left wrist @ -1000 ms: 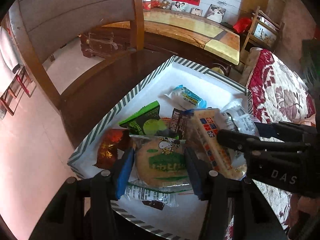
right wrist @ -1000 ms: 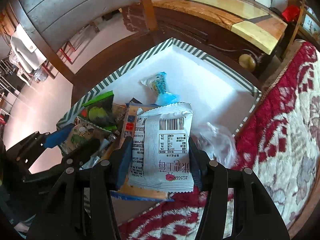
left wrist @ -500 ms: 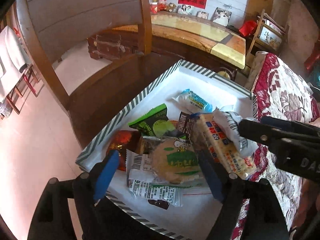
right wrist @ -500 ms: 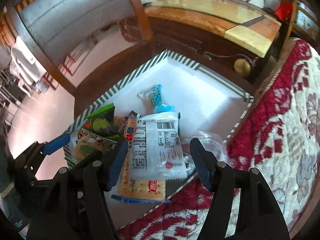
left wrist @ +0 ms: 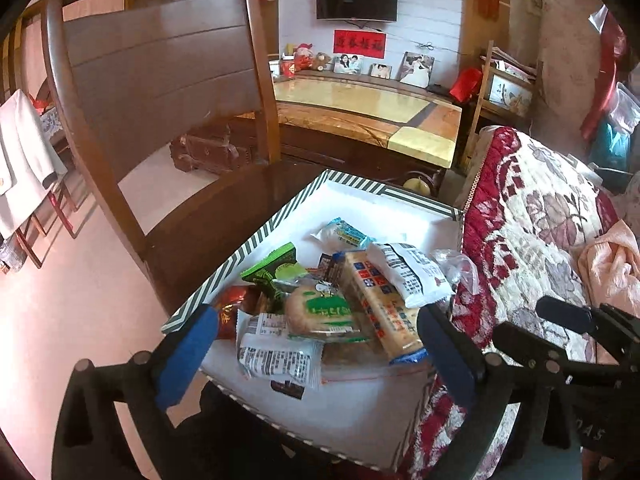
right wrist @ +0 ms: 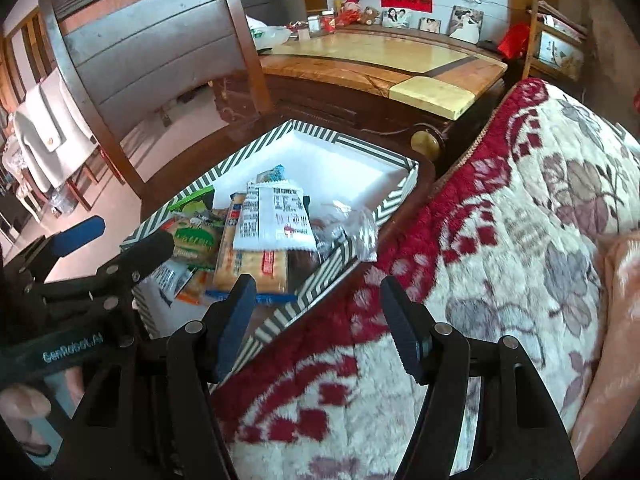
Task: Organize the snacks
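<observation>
A white tray with a green-striped rim (left wrist: 256, 236) (right wrist: 352, 148) rests on a wooden chair seat and holds a pile of snack packets. A round biscuit pack with a green label (left wrist: 324, 314) (right wrist: 194, 238) lies near the front. A long cracker pack (left wrist: 380, 304) (right wrist: 248, 258) lies beside it, with a white barcode packet (left wrist: 408, 274) (right wrist: 276, 220) on top. My left gripper (left wrist: 316, 356) is open and empty, drawn back above the tray's near edge. My right gripper (right wrist: 318, 326) is open and empty, over the blanket by the tray's corner.
A dark wooden chair back (left wrist: 160, 80) rises behind the tray. A red and cream floral blanket (right wrist: 500, 220) (left wrist: 532, 220) lies to the right. A marble-topped cabinet (right wrist: 384, 60) stands behind. A green packet (left wrist: 272, 270) and a blue-white packet (left wrist: 344, 234) also lie in the tray.
Both grippers opened, letting go of the round biscuit pack and the white barcode packet, which now lie in the tray. Both grippers pulled back and up from the pile.
</observation>
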The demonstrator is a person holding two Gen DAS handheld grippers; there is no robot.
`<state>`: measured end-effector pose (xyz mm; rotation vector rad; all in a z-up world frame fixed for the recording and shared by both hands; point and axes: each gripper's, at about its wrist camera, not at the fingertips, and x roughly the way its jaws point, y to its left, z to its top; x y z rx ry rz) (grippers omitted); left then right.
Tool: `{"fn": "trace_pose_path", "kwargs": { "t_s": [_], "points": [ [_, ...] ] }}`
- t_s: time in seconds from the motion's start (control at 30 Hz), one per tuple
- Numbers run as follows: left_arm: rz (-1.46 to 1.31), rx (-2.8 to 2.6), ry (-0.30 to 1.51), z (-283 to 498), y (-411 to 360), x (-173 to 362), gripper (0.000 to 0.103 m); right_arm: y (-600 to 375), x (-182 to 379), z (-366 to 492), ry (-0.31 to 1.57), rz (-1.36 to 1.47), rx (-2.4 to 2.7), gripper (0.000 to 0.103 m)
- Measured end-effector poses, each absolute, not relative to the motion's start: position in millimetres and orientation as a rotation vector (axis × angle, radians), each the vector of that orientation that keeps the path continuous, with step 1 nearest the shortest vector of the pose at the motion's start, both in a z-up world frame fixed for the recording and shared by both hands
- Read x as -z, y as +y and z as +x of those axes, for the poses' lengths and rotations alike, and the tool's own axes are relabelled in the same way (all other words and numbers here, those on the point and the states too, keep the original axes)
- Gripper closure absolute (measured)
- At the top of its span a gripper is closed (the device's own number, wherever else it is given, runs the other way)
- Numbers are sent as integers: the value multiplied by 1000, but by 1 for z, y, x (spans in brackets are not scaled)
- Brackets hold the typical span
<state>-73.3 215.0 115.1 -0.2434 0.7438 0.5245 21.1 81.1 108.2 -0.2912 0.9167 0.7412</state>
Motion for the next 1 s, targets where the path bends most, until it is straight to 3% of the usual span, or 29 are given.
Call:
{"fn": "trace_pose_path", "kwargs": {
  "t_s": [1.0],
  "points": [
    [-199,-509,741,-84,194,-123,2,71,-109,-2,916,-351,-737,38]
  ]
}}
